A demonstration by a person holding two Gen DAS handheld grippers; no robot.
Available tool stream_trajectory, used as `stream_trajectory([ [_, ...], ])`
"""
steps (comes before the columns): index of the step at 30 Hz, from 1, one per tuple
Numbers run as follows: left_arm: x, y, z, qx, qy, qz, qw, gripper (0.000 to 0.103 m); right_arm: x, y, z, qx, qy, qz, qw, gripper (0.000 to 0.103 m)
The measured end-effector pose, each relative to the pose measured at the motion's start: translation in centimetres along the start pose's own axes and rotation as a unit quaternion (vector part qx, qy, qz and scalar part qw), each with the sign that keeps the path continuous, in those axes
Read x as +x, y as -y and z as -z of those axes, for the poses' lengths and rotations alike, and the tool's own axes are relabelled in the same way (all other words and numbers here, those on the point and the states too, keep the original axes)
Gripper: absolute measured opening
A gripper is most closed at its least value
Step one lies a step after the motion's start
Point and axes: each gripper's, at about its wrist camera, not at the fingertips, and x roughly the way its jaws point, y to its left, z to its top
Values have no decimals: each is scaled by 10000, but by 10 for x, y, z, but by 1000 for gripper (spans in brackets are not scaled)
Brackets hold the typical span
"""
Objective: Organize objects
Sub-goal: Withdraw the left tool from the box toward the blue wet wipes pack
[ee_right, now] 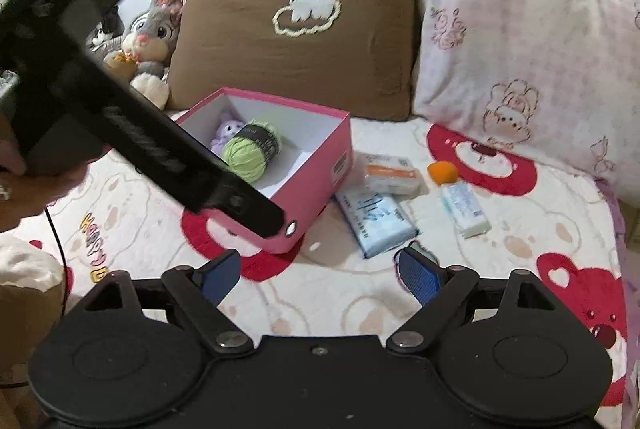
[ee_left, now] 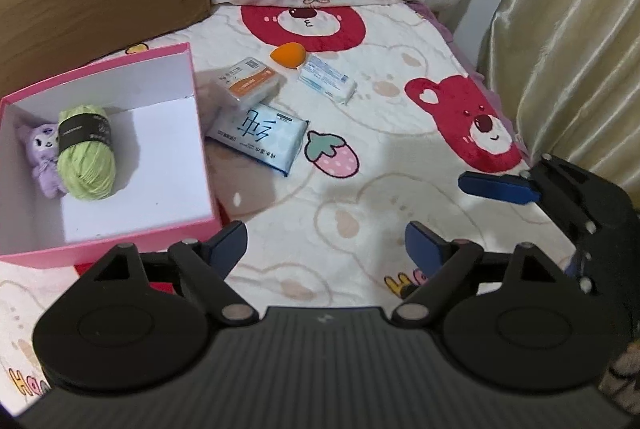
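Bed (ee_left: pixel 360 213), covered by a cream blanket printed with red bears and a strawberry; it carries everything described below. Brown pillow (ee_right: pixel 296 29) with a white cloud motif and pink checked pillow (ee_right: pixel 520 41) stand side by side against the headboard. A grey plush rabbit (ee_right: pixel 152 37) sits left of the brown pillow.

Pink box (ee_left: pixel 120 241), lidless and white inside, rests on the blanket in front of the brown pillow. Inside it, a ball of green yarn (ee_left: pixel 86 153) with a dark paper band lies against a small purple plush (ee_left: pixel 42 153), both toward the box's far left corner.

On the blanket just right of the box lie four loose items. A blue-and-white tissue pack (ee_left: pixel 260 137) lies nearest the box. An orange-striped packet (ee_left: pixel 250 83) overlaps its far edge. A slim light-blue packet (ee_left: pixel 328 79) lies apart to the right, and an orange makeup sponge (ee_left: pixel 288 55) sits at that packet's far end, possibly touching it, though blur makes contact uncertain.

Left gripper (ee_left: pixel 324 249): blue-padded jaws spread wide, nothing between them, above bare blanket beside the box's near right corner. Right gripper (ee_right: pixel 318 275): jaws likewise spread and empty, above the blanket near the tissue pack's near end.
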Motion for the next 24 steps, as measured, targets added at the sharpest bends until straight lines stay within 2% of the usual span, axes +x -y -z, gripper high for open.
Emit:
stream_trajectory([
  [3, 17, 6, -11, 86, 13, -54, 9999, 86, 8, 7, 4, -28, 201, 150, 9997, 89],
  [6, 29, 3, -14, -111, -5, 43, 9999, 86, 23, 16, 7, -7, 268, 264, 9993, 89],
  [9, 39, -4, -15, -330, 17, 82, 9994, 86, 33, 33, 11, 365, 290, -10, 9989, 89],
  [12, 53, -5, -19, -282, 6, -47, 9996, 86, 41, 44, 15, 540, 354, 60, 9979, 89],
  [18, 86, 0, -31, -85, 214, -350, 9991, 84, 65, 48, 24, 275, 485, 80, 9984, 89],
  [20, 100, -2, -39, -86, 235, -371, 9990, 82, 79, 48, 27, 161, 497, 158, 9985, 89],
  [22, 116, -7, -47, -209, 87, -255, 9994, 77, 89, 48, 30, 140, 538, 166, 9983, 89],
  [24, 129, -11, -51, -269, 16, -235, 9994, 68, 105, 50, 32, 238, 415, 224, 9986, 89],
])
